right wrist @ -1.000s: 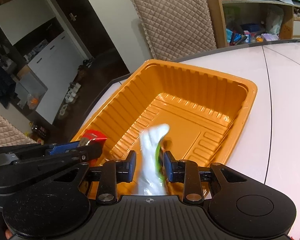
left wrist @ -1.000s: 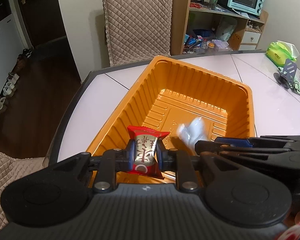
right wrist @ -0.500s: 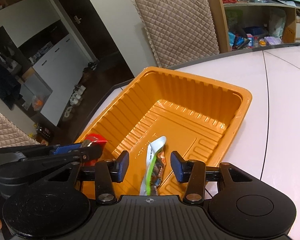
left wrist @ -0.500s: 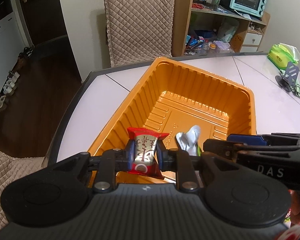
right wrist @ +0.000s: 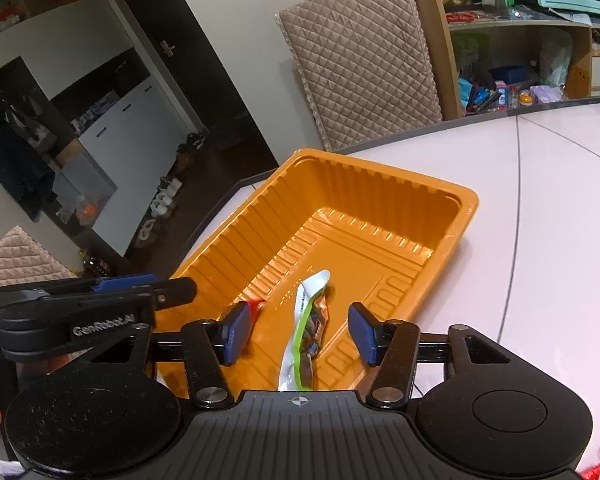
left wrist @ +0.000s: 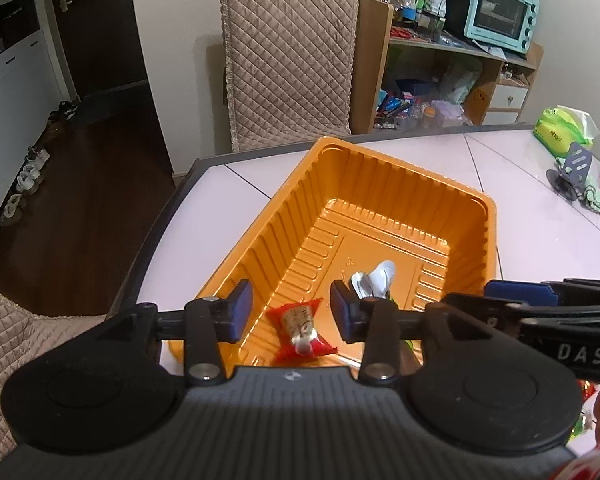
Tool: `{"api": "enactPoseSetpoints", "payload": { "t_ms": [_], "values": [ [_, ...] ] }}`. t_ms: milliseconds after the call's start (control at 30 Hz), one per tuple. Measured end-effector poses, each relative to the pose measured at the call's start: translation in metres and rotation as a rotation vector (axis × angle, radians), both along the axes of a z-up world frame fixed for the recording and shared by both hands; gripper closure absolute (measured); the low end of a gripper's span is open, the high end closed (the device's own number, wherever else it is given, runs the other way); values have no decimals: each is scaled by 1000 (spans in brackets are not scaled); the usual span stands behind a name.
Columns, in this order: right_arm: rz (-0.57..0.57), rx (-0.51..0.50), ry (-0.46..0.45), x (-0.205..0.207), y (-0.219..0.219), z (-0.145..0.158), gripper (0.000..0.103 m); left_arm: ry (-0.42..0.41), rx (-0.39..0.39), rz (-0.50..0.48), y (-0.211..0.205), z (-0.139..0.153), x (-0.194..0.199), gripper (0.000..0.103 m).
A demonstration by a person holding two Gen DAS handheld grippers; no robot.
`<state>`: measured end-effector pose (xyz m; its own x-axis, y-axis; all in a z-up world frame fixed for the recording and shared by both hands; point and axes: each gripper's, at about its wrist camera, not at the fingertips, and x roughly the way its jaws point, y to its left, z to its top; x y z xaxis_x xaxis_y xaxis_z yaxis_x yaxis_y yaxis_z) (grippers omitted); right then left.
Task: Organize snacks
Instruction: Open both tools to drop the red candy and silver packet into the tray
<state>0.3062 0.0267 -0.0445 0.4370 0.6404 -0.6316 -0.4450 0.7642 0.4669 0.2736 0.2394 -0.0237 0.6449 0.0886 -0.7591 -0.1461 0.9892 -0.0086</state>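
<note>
Orange tray (left wrist: 384, 184) sits on the white surface (left wrist: 540, 220) near its dark-edged corner; I use the tray as landmark.

My left gripper (left wrist: 292, 312) hangs over the tray's near end. Its jaws have just been opening and now stand apart, nothing pressed between the blue pads. The red snack packet (left wrist: 300, 330) lies loose on the tray floor at the near end, below the gap and touching neither pad.

My right gripper (right wrist: 300, 330) also hangs over the tray's near end, just beside the left one. Its jaws have just been opening too, wide apart now, gripping nothing. The silver-green snack packet (right wrist: 306, 320) lies on the tray floor under the gap, clear of both pads, one end pointing toward the tray's middle. In the left wrist view the same packet (left wrist: 374, 280) sits just right of the red one, partly hidden behind the right pad.

Far half of the tray floor is bare orange plastic. Beyond the tray's far rim stands a quilted chair (left wrist: 290, 64). Well off the tray's right side, a green tissue pack (left wrist: 564, 128) lies on the surface.
</note>
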Motion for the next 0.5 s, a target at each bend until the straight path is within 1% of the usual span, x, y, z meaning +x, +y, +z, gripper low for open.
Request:
{"api": "enactPoseSetpoints", "payload": {
  "t_ms": [67, 233, 500],
  "values": [
    [-2, 8, -6, -7, -8, 3, 45, -1, -7, 5, -2, 5, -10, 60],
    [-5, 29, -13, -25, -31, 10, 41, -10, -27, 17, -8, 18, -41, 59],
    [-4, 43, -23, -65, -67, 21, 39, -24, -54, 25, -29, 33, -89, 59]
  ]
}}
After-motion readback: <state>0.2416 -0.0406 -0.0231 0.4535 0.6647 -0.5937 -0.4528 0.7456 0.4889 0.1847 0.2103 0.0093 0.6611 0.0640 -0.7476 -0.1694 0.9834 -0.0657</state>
